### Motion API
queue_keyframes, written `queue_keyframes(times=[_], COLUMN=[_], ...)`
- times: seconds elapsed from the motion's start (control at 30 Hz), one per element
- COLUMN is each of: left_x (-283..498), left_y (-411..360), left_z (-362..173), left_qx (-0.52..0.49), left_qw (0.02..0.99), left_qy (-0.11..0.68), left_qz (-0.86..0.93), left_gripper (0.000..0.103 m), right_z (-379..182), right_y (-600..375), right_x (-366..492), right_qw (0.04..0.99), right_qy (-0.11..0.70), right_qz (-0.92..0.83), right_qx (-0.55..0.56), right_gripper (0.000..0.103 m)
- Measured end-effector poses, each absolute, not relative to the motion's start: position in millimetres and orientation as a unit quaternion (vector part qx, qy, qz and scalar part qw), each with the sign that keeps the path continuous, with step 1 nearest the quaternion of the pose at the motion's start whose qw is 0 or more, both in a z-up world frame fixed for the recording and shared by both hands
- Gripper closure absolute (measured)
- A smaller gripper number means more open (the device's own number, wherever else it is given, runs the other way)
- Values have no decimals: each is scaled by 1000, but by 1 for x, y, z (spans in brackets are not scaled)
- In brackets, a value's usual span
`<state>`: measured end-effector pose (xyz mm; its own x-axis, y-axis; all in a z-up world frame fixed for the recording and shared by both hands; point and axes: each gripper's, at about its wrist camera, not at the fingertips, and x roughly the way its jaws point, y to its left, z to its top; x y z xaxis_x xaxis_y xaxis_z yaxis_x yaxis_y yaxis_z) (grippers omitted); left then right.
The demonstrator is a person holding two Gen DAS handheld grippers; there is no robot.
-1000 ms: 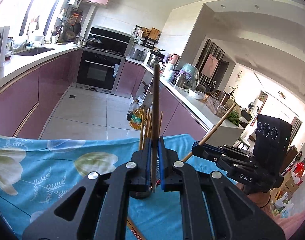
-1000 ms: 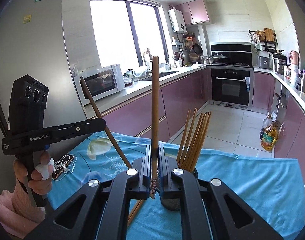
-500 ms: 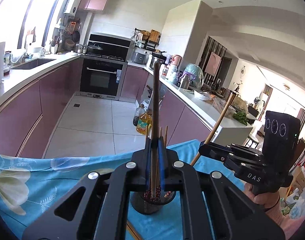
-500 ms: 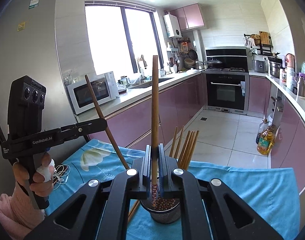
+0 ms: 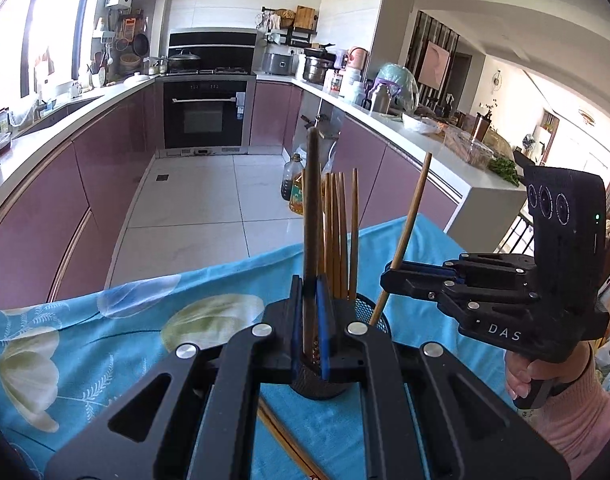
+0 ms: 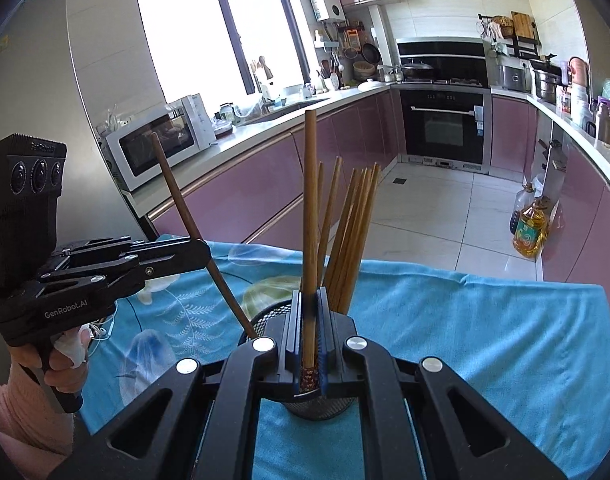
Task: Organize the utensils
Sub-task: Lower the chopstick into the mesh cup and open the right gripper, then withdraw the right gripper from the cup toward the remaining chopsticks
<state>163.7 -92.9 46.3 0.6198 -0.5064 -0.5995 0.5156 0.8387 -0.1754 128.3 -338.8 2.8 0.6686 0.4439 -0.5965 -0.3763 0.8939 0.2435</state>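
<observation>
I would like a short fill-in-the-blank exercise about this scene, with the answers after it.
1. Each gripper is shut on one ___.
2. The black mesh holder stands on a ___ cloth.
3. One chopstick lies ___ on the cloth.

Answers: chopstick; blue; flat

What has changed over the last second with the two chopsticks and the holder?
Both tongs have come down over the black mesh holder: the left tongs' dark chopstick and the right tongs' lighter chopstick now have their lower ends at or inside its rim. Neither has been let go. The chopsticks standing in the holder and the blue floral cloth look unchanged.
</observation>
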Motion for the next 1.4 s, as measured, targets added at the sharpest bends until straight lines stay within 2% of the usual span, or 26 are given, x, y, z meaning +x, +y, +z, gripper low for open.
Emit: queue_keyframes(times=[0.4, 0.73, 0.8, 1.0, 1.2, 1.4], left_x=[199, 190, 188, 169, 149, 128], left_y=[-109, -96, -91, -73, -48, -29], left_z=[27, 9, 8, -2, -19, -44], left_qx=[12, -4, -9, -14, -24, -40], left_qw=[893, 895, 896, 903, 905, 901], left_qy=[359, 361, 358, 348, 354, 373], left_qz=[-272, -262, -261, -252, -236, -219], left_gripper=[95, 95, 89, 82, 79, 72], right_z=[-12, -17, -18, -15, -9, -31], right_y=[-341, -347, -347, -345, -336, -308], right_x=[146, 143, 140, 126, 91, 70], right_qw=[911, 914, 914, 919, 915, 891], right_qy=[356, 351, 350, 338, 322, 357], right_qz=[199, 193, 192, 195, 238, 277], right_qx=[60, 71, 70, 66, 53, 32], right_gripper=[95, 90, 87, 85, 84, 83])
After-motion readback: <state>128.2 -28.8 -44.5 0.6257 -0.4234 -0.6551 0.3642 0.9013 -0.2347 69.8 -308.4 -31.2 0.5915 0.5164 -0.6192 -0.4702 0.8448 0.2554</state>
